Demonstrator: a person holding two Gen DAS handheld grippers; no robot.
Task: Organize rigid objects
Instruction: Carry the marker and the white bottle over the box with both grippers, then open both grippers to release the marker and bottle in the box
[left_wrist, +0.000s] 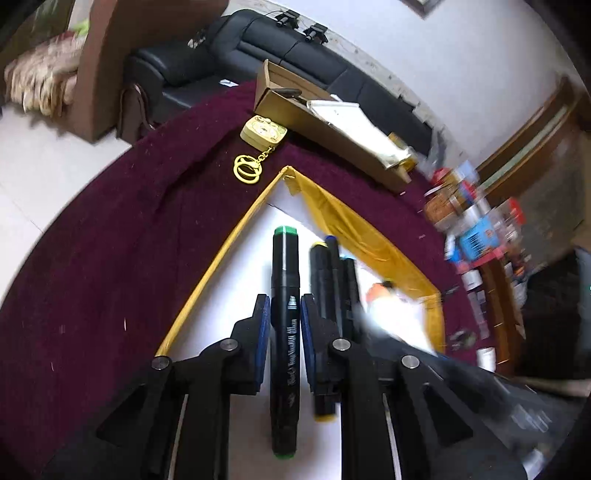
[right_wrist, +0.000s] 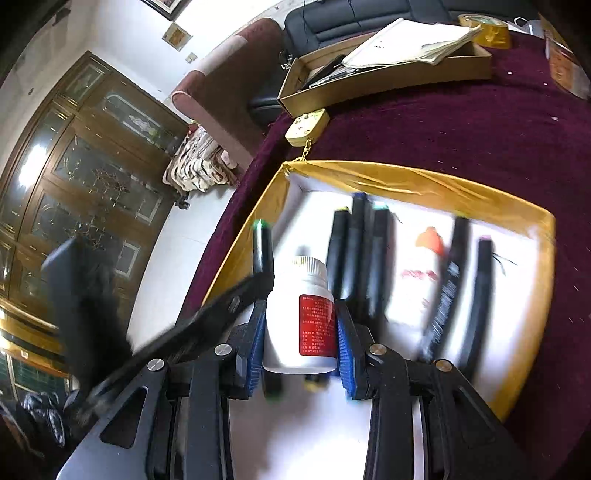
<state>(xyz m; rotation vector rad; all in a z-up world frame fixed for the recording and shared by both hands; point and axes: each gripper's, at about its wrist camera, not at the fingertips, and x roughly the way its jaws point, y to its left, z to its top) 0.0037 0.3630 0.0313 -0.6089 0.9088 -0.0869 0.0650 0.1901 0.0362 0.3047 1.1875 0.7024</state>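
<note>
My left gripper (left_wrist: 284, 306) is shut on a black marker with green caps (left_wrist: 284, 280), held over a white tray with a gold rim (left_wrist: 207, 280). Other black markers (left_wrist: 332, 277) lie in the tray to its right. My right gripper (right_wrist: 301, 314) is shut on a white pill bottle with a red label (right_wrist: 301, 317), held above the same tray (right_wrist: 406, 177). Several black markers (right_wrist: 369, 258) and a white bottle with an orange cap (right_wrist: 424, 280) lie in the tray. The left gripper with the green marker (right_wrist: 260, 243) shows at the left of the right wrist view.
The tray rests on a maroon tablecloth (left_wrist: 110, 258). A gold keychain box with rings (left_wrist: 263, 131) lies beyond the tray corner. A long cardboard box (right_wrist: 388, 74) holds papers. A black sofa (left_wrist: 258, 48) stands behind. Small packages (left_wrist: 472, 229) crowd a shelf on the right.
</note>
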